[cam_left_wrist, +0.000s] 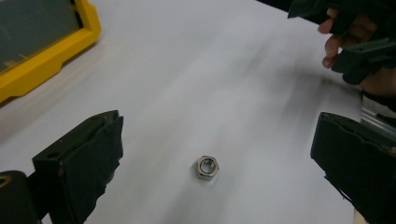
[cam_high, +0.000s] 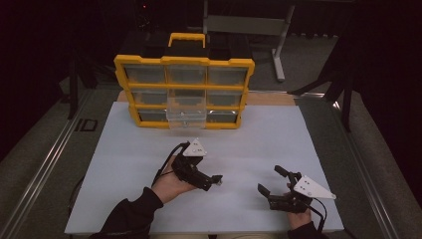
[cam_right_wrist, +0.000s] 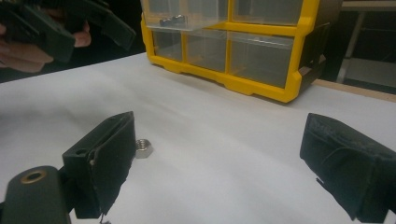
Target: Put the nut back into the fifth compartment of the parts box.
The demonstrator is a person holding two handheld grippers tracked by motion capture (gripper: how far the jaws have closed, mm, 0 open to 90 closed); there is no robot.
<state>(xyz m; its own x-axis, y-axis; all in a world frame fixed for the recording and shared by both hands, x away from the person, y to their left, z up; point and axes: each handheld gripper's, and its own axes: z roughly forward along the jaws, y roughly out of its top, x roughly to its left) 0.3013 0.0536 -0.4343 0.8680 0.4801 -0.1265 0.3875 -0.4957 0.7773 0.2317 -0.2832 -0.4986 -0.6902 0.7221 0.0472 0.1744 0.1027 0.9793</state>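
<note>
A small steel hex nut (cam_left_wrist: 208, 167) lies flat on the white table sheet (cam_left_wrist: 196, 70). My left gripper (cam_left_wrist: 219, 133) is open, one jaw on each side of the nut and neither touching it. In the high view the left gripper (cam_high: 211, 180) sits mid-table, with the nut (cam_high: 219, 183) at its tips. My right gripper (cam_right_wrist: 219, 135) is also open and holds nothing. The nut (cam_right_wrist: 144, 148) rests just beyond its left jaw. In the high view the right gripper (cam_high: 269, 180) is at the front right, pointing left toward the nut.
A yellow drawer organizer (cam_high: 184, 92) stands at the back centre of the table. Its middle clear drawer (cam_high: 186, 115) is pulled out and holds small dark parts (cam_right_wrist: 172, 20). White sheet (cam_high: 259, 139) lies between the organizer and the grippers.
</note>
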